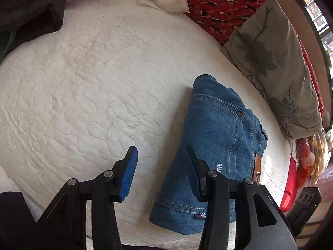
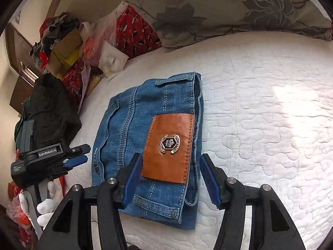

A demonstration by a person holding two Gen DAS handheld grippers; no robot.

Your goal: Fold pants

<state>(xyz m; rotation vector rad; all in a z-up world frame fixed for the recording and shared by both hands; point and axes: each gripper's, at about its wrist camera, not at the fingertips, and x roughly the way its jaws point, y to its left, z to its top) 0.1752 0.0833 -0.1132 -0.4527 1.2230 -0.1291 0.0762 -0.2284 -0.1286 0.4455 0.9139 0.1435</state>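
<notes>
Right wrist view: right gripper (image 2: pixel 171 179) jaws spread, empty – folded jeans (image 2: pixel 149 145) beneath them; left gripper (image 1: pixel 161 166) gapes too, jeans under its right jaw.

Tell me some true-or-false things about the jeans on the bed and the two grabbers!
1. The jeans lie folded into a bundle on the white quilt. True.
2. The right gripper is squeezing the jeans. False: its jaws stand open, not pressing the denim.
3. The left gripper holds nothing. True.
4. The leather patch is green. False: it is brown with a metal badge.
5. A flowered pillow lies beyond the jeans. True.
</notes>
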